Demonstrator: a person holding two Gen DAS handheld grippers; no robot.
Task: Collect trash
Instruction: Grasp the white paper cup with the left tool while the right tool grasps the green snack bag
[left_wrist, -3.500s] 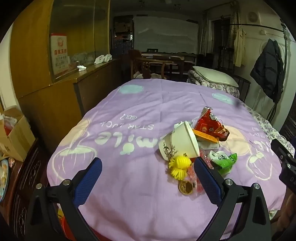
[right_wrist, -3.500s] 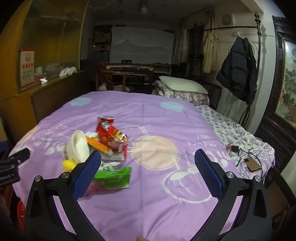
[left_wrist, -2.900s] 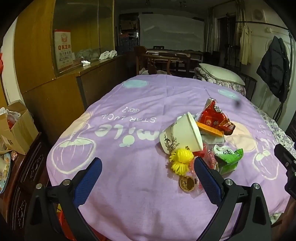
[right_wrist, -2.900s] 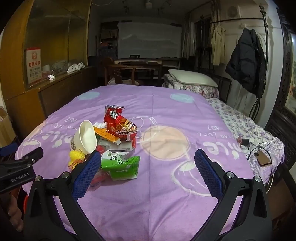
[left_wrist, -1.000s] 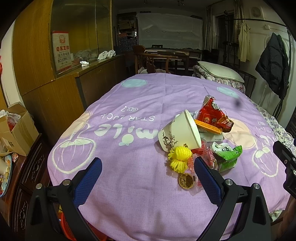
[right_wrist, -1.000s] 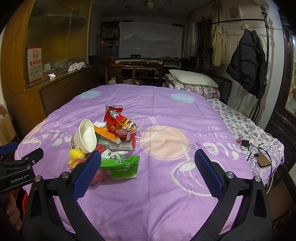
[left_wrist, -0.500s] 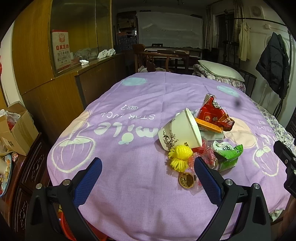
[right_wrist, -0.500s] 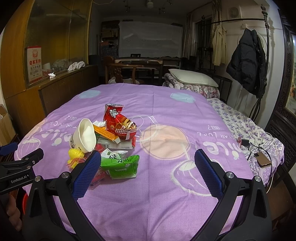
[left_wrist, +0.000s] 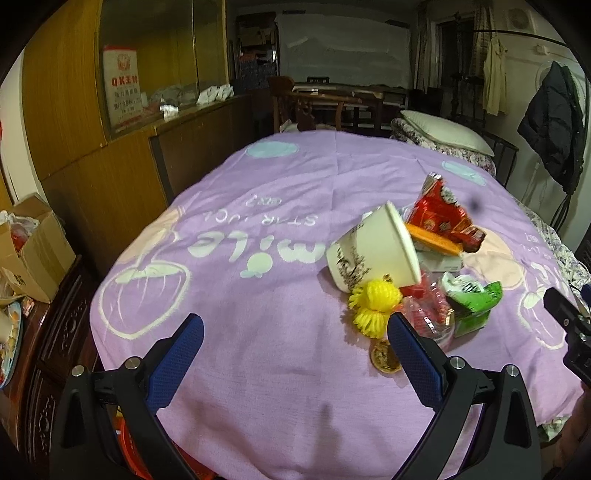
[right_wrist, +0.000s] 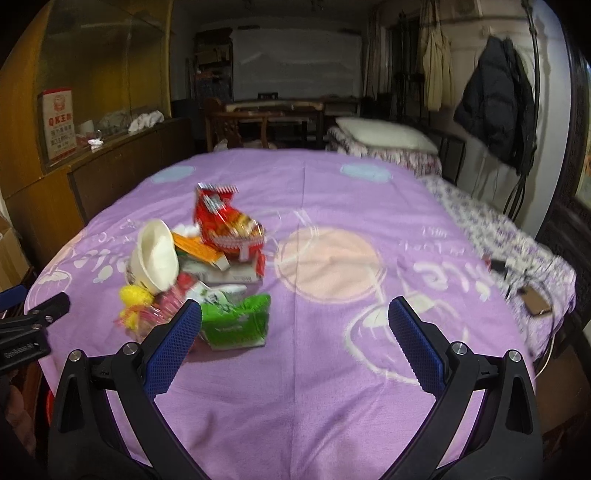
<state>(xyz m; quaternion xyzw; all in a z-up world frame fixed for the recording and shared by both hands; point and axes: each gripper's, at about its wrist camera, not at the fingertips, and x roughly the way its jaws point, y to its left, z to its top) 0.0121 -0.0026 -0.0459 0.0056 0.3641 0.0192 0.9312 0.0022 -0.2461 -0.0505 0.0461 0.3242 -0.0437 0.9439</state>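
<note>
A pile of trash lies on the purple bedspread (left_wrist: 258, 302). It holds a tipped cream paper bowl (left_wrist: 373, 251), a red snack bag (left_wrist: 439, 218), a yellow mesh ball (left_wrist: 375, 306), a green wrapper (left_wrist: 472, 302), an orange packet (left_wrist: 432, 238) and a small round foil lid (left_wrist: 384, 356). My left gripper (left_wrist: 293, 350) is open and empty, with the pile just past its right finger. My right gripper (right_wrist: 293, 339) is open and empty; the green wrapper (right_wrist: 236, 321), bowl (right_wrist: 155, 258) and red bag (right_wrist: 225, 225) lie by its left finger.
A wooden cabinet (left_wrist: 110, 158) runs along the left wall. A cardboard box (left_wrist: 33, 247) stands on the floor at left. A red basket (left_wrist: 129, 446) shows under the left gripper. A phone and cables (right_wrist: 532, 299) lie at the bed's right edge. A pillow (right_wrist: 384, 136) lies at the far end.
Both grippers have moved closer to the trash pile, and the right one has also swung towards it. Nothing in the pile has moved.
</note>
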